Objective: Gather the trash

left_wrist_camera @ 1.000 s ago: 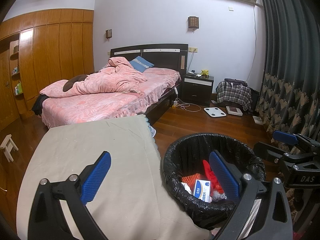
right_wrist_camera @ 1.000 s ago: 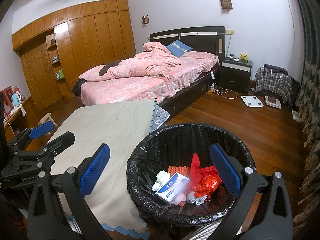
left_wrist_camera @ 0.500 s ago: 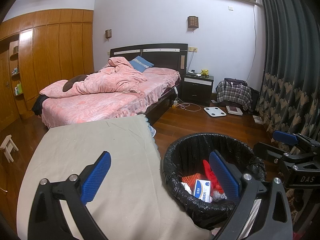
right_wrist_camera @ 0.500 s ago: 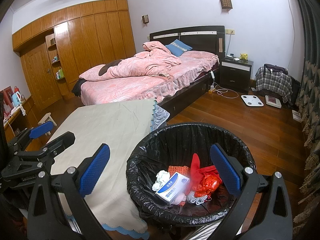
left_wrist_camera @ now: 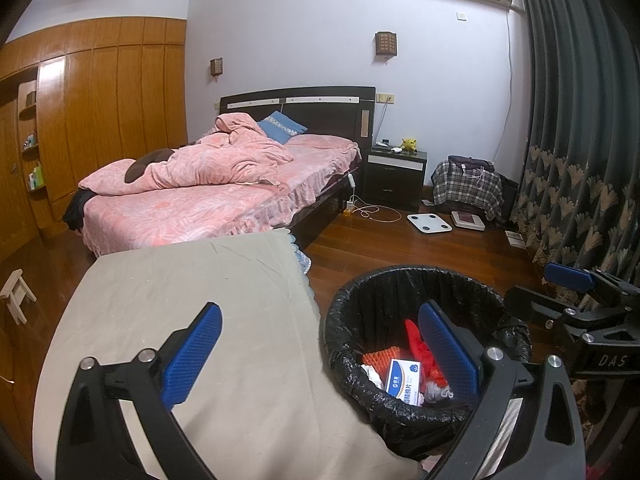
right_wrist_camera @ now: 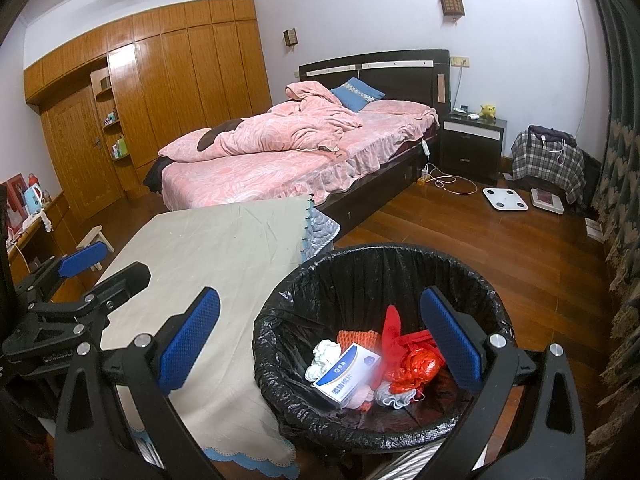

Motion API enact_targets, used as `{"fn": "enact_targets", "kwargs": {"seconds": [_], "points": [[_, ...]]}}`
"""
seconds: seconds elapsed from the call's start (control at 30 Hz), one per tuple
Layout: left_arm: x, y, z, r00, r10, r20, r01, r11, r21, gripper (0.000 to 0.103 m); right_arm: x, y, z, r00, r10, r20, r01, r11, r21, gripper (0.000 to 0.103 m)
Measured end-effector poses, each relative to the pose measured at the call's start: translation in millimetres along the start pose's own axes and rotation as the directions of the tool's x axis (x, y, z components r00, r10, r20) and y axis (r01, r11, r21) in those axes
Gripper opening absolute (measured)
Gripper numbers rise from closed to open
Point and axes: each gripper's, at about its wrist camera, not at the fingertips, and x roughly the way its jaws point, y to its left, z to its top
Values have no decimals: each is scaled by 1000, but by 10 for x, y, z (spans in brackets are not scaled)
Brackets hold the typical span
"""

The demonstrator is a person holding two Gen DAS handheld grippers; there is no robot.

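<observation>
Nothing has shifted since the earlier frames: both tools hold the same pose. The left gripper [left_wrist_camera: 320,356] is spread wide with nothing between its blue, dimple-textured pads, one over the beige cloth-covered table [left_wrist_camera: 192,292], the other over the bin. The right gripper [right_wrist_camera: 320,340] is likewise wide apart and empty, poised above the round trash bin [right_wrist_camera: 400,256], which is lined with a crinkled, glossy black plastic bag. The bin stands on the polished wood floor [right_wrist_camera: 500,240], just beside the table's scalloped blue cloth edge. Inside lie a white-and-blue cardboard box [right_wrist_camera: 346,376], crumpled red plastic [right_wrist_camera: 414,362], an orange foam net [right_wrist_camera: 354,336] and a wad of white tissue [right_wrist_camera: 322,356].
</observation>
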Motion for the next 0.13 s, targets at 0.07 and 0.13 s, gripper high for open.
{"fn": "enact_targets", "kwargs": {"seconds": [0.07, 0.13], "points": [[-1, -3, 1, 1000, -1, 0, 1, 1000, -1, 97, 0, 2, 1, 1000, 1, 0, -1, 1000, 0, 98], [-1, -1, 2, 1000, 0, 0, 0, 1000, 1, 97, 2, 6, 2, 1000, 1, -1, -1, 1000, 1, 98]]}}
